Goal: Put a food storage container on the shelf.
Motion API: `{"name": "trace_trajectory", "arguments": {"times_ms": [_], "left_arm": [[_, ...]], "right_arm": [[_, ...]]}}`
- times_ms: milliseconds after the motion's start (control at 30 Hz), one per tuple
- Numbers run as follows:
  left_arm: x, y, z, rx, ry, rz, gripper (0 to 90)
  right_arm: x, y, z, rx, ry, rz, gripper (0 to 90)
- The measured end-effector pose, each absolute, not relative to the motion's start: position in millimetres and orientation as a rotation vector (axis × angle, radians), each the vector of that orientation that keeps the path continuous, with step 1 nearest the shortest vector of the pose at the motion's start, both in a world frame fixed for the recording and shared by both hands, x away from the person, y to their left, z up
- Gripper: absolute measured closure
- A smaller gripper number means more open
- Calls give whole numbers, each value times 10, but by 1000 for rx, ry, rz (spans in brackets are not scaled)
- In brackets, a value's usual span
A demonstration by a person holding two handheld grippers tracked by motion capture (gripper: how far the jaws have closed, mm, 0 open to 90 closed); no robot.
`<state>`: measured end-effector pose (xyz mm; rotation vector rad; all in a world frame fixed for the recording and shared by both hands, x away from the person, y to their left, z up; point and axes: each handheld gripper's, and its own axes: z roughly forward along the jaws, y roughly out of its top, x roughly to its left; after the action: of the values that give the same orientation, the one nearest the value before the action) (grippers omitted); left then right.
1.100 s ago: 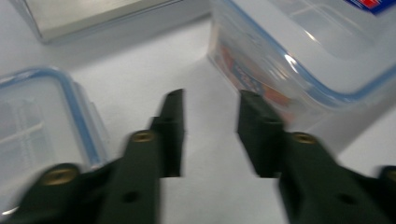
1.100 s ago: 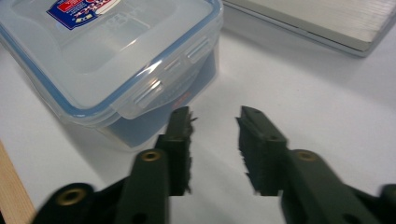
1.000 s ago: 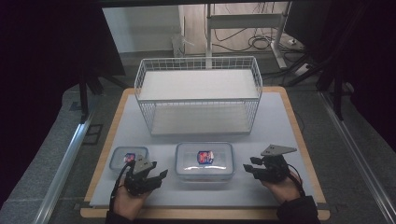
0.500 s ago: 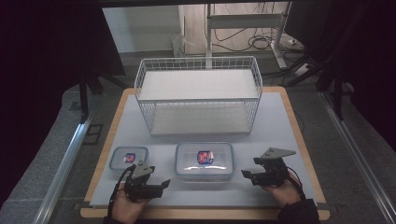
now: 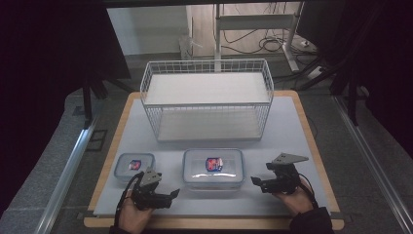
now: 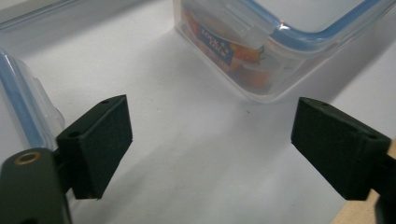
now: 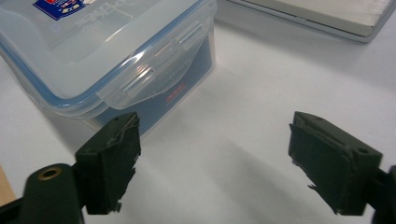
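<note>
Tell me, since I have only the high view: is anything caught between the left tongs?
Observer: No. The left gripper view shows the left tongs open, their jaws having just been opening, with only bare white table between them.
Operator: And the right tongs?
Observer: The right tongs are open too and have also just been opening. Nothing sits between them. The large container lies just beyond one jaw, with its latch flap folded down.
Operator: Can you see inside that container?
Observer: Partly. The left gripper view shows something orange through its clear wall, but I cannot tell what it is.
</note>
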<state>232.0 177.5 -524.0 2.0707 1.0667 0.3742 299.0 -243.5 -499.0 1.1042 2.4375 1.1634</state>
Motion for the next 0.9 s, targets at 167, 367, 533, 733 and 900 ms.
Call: {"name": "trace_trajectory", "arguments": {"times_ms": [167, 367, 533, 733, 900], "left_arm": [[2341, 1771, -5172, 2024, 1053, 329, 59], [2404, 1779, -5047, 2006, 1069, 295, 50], [2519, 1716, -4993, 2031, 1065, 260, 30], [2722, 1603, -4952, 2070, 1037, 201, 16], [2900, 1514, -4930, 2075, 1023, 163, 14]], "right_arm": [[2996, -2443, -4961, 1111, 2424, 1174, 109], [3003, -2427, -4906, 1124, 2412, 1173, 64], [3009, -2391, -4845, 1123, 2418, 1157, 51], [3035, -2331, -4735, 1129, 2449, 1206, 53], [3092, -2216, -4683, 1112, 2499, 1215, 82]]}}
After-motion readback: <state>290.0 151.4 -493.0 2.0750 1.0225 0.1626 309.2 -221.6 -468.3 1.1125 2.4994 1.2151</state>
